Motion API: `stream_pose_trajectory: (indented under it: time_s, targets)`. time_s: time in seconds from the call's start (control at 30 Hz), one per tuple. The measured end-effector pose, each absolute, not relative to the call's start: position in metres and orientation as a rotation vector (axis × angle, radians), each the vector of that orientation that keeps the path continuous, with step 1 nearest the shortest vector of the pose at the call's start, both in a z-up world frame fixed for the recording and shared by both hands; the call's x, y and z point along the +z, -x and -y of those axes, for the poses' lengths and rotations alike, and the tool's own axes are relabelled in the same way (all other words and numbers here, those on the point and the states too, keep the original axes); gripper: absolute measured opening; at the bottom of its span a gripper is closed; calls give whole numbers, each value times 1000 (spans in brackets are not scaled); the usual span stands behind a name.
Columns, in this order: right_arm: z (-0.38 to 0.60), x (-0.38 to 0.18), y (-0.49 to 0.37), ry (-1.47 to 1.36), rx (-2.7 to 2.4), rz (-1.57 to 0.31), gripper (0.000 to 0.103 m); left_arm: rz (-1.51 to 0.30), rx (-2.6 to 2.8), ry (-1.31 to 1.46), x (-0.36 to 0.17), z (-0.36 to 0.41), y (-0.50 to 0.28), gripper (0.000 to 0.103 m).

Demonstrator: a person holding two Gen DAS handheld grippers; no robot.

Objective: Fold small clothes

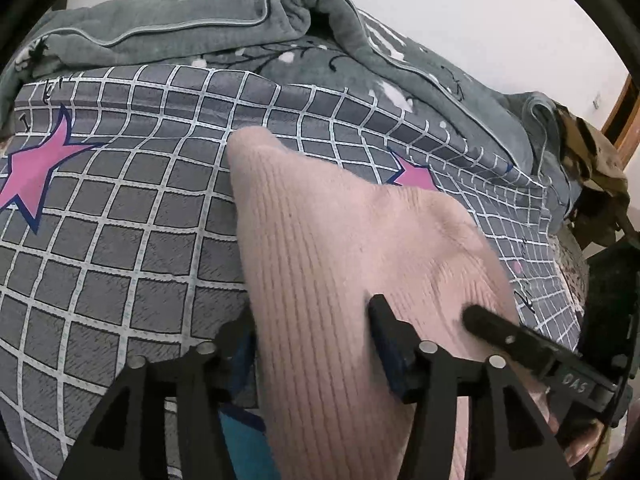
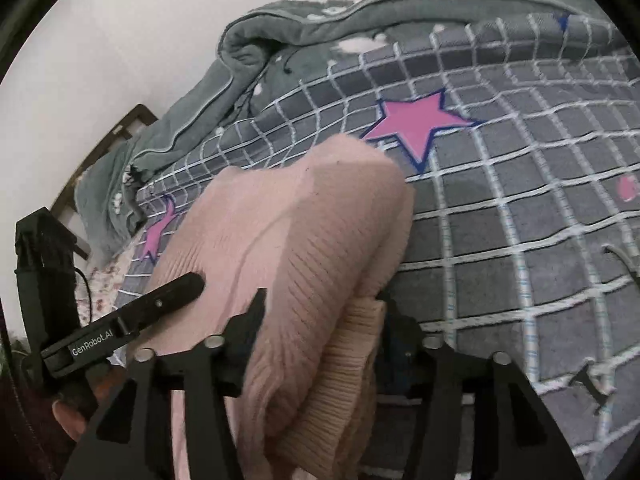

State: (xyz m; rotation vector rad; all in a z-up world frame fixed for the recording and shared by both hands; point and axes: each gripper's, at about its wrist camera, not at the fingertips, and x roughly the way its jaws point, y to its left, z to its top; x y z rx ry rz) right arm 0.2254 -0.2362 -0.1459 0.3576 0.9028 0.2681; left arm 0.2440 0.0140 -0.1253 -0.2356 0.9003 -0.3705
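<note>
Mid-fold: pink knit (image 1: 340,264) between both grippers, left (image 1: 312,344) & right (image 2: 320,328); pad contact unclear, can't tell grip. Next: lay flat on bedsheet (image 1: 120,240), smooth.

A bed spreads wide under a grey checked sheet (image 1: 120,264) with pink stars, a rumpled grey blanket (image 1: 168,28) bunched against the plain white wall (image 1: 480,20).

Home bedroom: bed with grid-and-star sheet (image 1: 120,216), rumpled grey blanket (image 1: 168,28), white wall (image 1: 480,8).
</note>
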Motion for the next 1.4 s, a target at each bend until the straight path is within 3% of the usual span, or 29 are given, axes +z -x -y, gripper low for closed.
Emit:
stream_pose_trajectory:
  time_s: [0.27, 0.33, 0.37, 0.4, 0.57, 0.73, 1.03, 1.27, 1.4]
  targets:
    - [234, -102, -213, -229, 208, -809, 54, -872, -364, 284, -118, -37, -239, 60]
    - [227, -109, -224, -201, 188, -857, 30, -871, -364, 297, -117, -40, -237, 60]
    - [225, -113, -228, -195, 199, -875, 11, -870, -366, 307, -117, -42, -236, 60]
    - [221, -118, -231, -174, 202, -890, 10, -871, -366, 314, -116, -44, -236, 60]
    - [237, -86, -201, -208, 257, -695, 9, -851, -374, 329, -110, -55, -231, 62]
    - [237, -133, -223, -179, 113, -878, 9, -842, -368, 304, -101, -49, -235, 62]
    - [217, -82, -194, -95, 172, -709, 23, -808, -361, 264, -91, -42, -229, 62]
    - [187, -129, -192, 17, 178, -760, 24, -871, -398, 227, -104, -29, -228, 62]
    - [187, -114, -195, 37, 217, -776, 24, -858, -381, 152, -107, -16, -230, 62]
